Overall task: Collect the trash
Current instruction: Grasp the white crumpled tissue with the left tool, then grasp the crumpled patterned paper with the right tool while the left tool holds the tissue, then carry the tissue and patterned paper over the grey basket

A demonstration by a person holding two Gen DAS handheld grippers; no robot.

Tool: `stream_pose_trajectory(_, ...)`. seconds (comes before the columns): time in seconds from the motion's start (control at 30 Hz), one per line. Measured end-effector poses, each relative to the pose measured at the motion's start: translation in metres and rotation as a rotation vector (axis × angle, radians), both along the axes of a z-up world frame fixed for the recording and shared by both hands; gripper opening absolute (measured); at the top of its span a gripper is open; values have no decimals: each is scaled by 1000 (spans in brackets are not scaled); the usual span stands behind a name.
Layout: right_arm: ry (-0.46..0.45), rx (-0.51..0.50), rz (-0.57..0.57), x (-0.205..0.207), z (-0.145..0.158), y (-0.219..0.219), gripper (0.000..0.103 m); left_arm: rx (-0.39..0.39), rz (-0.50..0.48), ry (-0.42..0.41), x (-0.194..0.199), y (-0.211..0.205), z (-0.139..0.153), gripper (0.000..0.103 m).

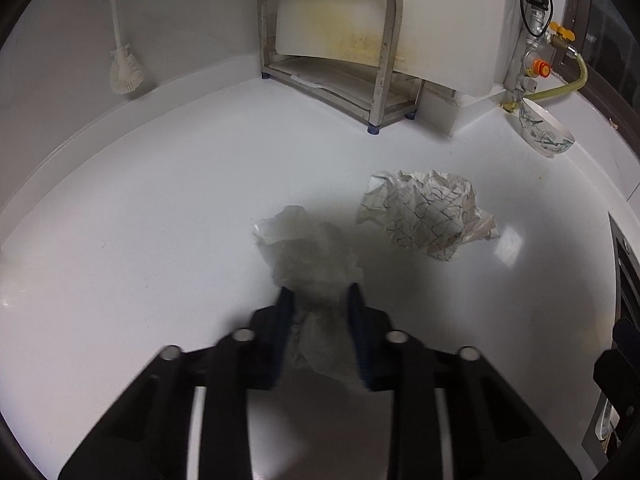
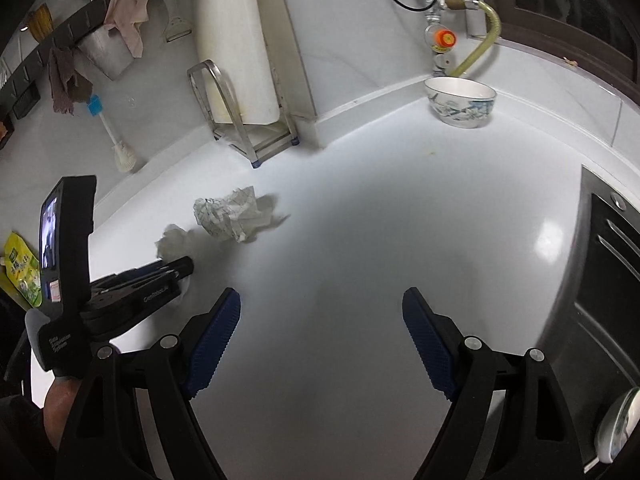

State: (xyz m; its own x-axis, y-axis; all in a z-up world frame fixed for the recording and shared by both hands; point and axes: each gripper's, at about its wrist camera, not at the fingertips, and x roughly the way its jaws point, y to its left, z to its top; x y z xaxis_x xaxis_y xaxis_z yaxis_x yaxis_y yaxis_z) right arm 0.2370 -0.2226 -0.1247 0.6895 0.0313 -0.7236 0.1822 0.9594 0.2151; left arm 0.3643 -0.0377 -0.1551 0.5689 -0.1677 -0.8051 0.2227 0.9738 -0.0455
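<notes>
A crumpled white tissue (image 1: 308, 248) lies on the white counter (image 1: 140, 220), and my left gripper (image 1: 321, 302) is shut on its near end, the blue pads pinching it from both sides. Just right of it and a bit farther back sits a crumpled sheet of line-patterned paper (image 1: 428, 212), untouched. The right wrist view shows the same tissue (image 2: 172, 240) at the tip of the left gripper (image 2: 180, 270), with the patterned paper (image 2: 230, 216) beyond. My right gripper (image 2: 322, 304) hovers open over bare counter, nothing between its fingers.
A flowered bowl (image 2: 460, 102) stands in the back right corner under a gas valve and hose (image 2: 452, 0). A metal rack (image 1: 332, 40) holding a cutting board is at the back wall, with a brush (image 1: 120, 60) left of it. A dark cooktop (image 2: 608, 280) borders the right.
</notes>
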Motion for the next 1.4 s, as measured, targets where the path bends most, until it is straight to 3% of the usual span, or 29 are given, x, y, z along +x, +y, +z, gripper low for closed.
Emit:
stream_pose_trajectory(0.13, -17, -11, 34, 18, 4, 10, 80, -12, 6, -21, 1, 15, 6, 17)
stream_pose_trajectory(0.5, -36, 14, 173, 82, -5, 34, 80, 10, 23, -58, 4, 51, 23, 16)
stream_pose_trajectory(0.83, 24, -94, 298, 127, -19, 65, 82, 8, 49, -49, 10, 75, 22, 16)
stream_pose_trajectory(1.07, 28, -175, 296, 145, -26, 80, 82, 11, 54, -51, 11, 82, 23, 16)
stream_pose_trajectory(1.2, 27, -149, 285, 151, -29, 79, 81, 18, 56, -54, 11, 82, 23, 16)
stream_pose_trajectory(1.27, 22, -160, 285, 152, -29, 81, 75, 18, 57, -54, 11, 83, 23, 16)
stream_pose_trajectory(1.33, 32, -160, 300, 154, -31, 85, 51, 18, 58, -54, 11, 85, 23, 16)
stream_pose_trajectory(1.4, 32, -162, 311, 154, -30, 87, 45, 17, 58, -53, 11, 85, 23, 16)
